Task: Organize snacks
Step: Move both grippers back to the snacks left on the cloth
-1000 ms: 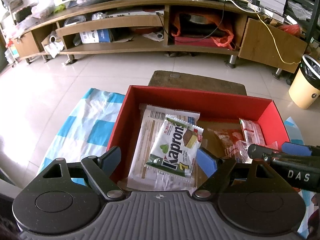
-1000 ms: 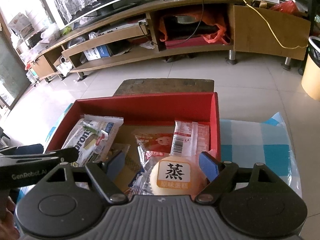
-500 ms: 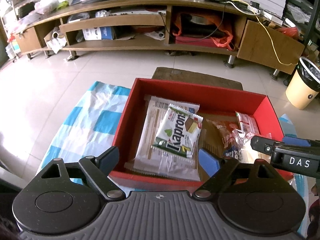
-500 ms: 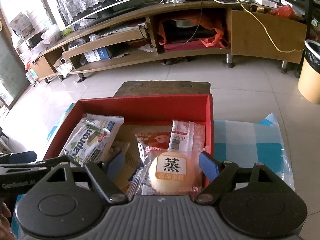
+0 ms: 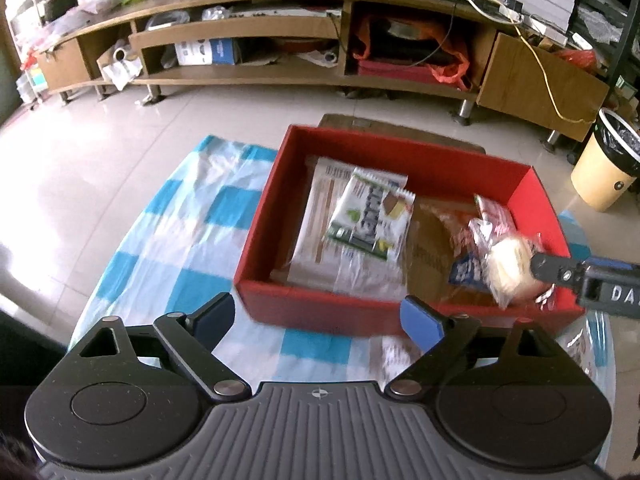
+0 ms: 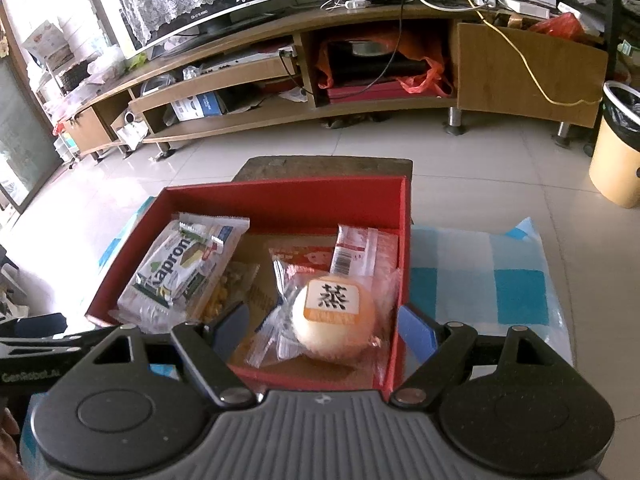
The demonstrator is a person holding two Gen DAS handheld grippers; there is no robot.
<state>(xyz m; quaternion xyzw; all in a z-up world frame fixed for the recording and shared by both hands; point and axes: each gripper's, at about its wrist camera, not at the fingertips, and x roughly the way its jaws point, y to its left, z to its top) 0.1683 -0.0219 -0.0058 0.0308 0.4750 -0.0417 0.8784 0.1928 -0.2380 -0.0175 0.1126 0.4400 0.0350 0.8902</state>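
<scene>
A red box (image 5: 404, 148) stands on a blue-and-white checked cloth (image 5: 172, 240). In it lie a Kapron wafer pack (image 5: 368, 216) on a larger white pack, red snack packs (image 6: 356, 248), and a round steamed cake in a clear wrapper (image 6: 334, 322) at the near right corner; the cake also shows in the left wrist view (image 5: 510, 266). My left gripper (image 5: 320, 316) is open and empty, in front of the box's near wall. My right gripper (image 6: 324, 328) is open, with the cake lying loose between its fingers.
A long wooden TV cabinet (image 5: 304, 40) with cluttered shelves runs along the back. A yellow waste bin (image 5: 604, 168) stands at the right. A brown wooden stool or board (image 6: 324, 168) sits behind the box. Tiled floor surrounds the cloth.
Both grippers have drawn back from the box. The right gripper has backed off from the cake, which now rests in the box. The left gripper has shifted left, out over the cloth.
</scene>
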